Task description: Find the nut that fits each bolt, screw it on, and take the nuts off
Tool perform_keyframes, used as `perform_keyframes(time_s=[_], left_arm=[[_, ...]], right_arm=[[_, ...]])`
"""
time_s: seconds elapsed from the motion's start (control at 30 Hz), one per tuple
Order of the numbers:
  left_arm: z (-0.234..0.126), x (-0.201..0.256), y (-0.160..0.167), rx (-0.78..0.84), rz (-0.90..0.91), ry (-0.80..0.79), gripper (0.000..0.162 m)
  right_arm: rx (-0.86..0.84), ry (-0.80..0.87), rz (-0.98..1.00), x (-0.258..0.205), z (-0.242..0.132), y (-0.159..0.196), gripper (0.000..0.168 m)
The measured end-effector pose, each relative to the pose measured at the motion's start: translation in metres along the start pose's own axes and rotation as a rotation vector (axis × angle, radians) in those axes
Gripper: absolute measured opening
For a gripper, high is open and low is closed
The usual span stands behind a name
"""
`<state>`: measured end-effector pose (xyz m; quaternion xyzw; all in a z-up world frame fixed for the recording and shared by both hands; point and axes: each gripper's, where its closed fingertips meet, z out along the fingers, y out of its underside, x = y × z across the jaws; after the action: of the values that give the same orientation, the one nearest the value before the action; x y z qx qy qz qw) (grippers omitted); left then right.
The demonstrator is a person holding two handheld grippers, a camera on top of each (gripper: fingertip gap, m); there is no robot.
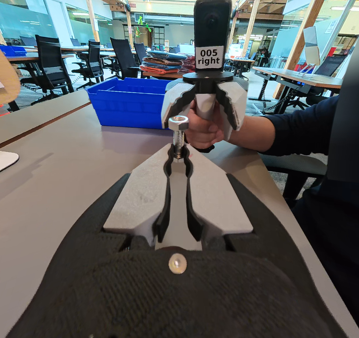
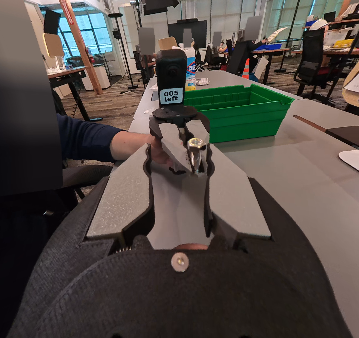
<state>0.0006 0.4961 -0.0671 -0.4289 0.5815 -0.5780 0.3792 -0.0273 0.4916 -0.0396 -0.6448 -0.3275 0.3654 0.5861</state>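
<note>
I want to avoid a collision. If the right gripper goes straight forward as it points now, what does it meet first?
Probably the bolt, upright just ahead, close to the inner side of one of the right gripper's open jaws. It carries a nut on top, and the left gripper clamps it lower down. Depth is hard to judge.

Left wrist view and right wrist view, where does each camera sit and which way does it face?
Left wrist view: sits on the left gripper, looks along its fingers, shut on the upright bolt, toward the blue bin; shows the right gripper, a hand and sleeve.
Right wrist view: sits on the open right gripper, faces back toward the green bin; shows the left gripper and a forearm.
Shared: bolt, nut, table; the cameras face each other.
</note>
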Motion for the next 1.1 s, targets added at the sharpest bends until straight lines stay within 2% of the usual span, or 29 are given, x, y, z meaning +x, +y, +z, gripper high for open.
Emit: perform_keyframes(time_s=[0.2, 0.33, 0.47, 0.6, 0.8, 0.93, 1.0, 1.03, 1.1], left_arm=[[0.005, 0.006, 0.001, -0.002, -0.006, 0.023, 0.007], [0.011, 0.011, 0.004, -0.016, -0.008, 0.038, 0.007], [0.004, 0.0, 0.003, -0.008, -0.033, 0.002, 0.007], [-0.004, -0.01, -0.003, 0.018, -0.06, -0.037, 0.007], [0.006, 0.003, -0.001, 0.005, -0.047, 0.009, 0.007], [0.004, -0.006, -0.003, 0.015, -0.067, -0.034, 0.007], [-0.005, -0.016, -0.006, 0.031, -0.087, -0.073, 0.007], [-0.01, -0.021, -0.007, 0.04, -0.108, -0.088, 0.007], [-0.017, -0.03, -0.007, 0.037, -0.132, -0.114, 0.007]], right_arm=[[0.02, 0.014, 0.038, 0.004, 0.009, -0.002, 0.057], [-0.019, -0.017, -0.005, -0.008, 0.02, 0.006, 0.06], [-0.019, 0.018, -0.002, 0.0, 0.011, 0.006, 0.062], [0.013, 0.031, 0.02, 0.007, 0.001, 0.0, 0.058], [0.003, 0.032, 0.032, 0.005, 0.017, 0.001, 0.062], [-0.026, 0.056, -0.012, 0.004, 0.017, 0.006, 0.068], [-0.014, 0.066, -0.006, 0.008, 0.01, 0.004, 0.065], [0.002, 0.056, 0.001, 0.007, 0.006, 0.001, 0.059], [0.037, 0.069, 0.018, 0.012, 0.0, -0.005, 0.058]])
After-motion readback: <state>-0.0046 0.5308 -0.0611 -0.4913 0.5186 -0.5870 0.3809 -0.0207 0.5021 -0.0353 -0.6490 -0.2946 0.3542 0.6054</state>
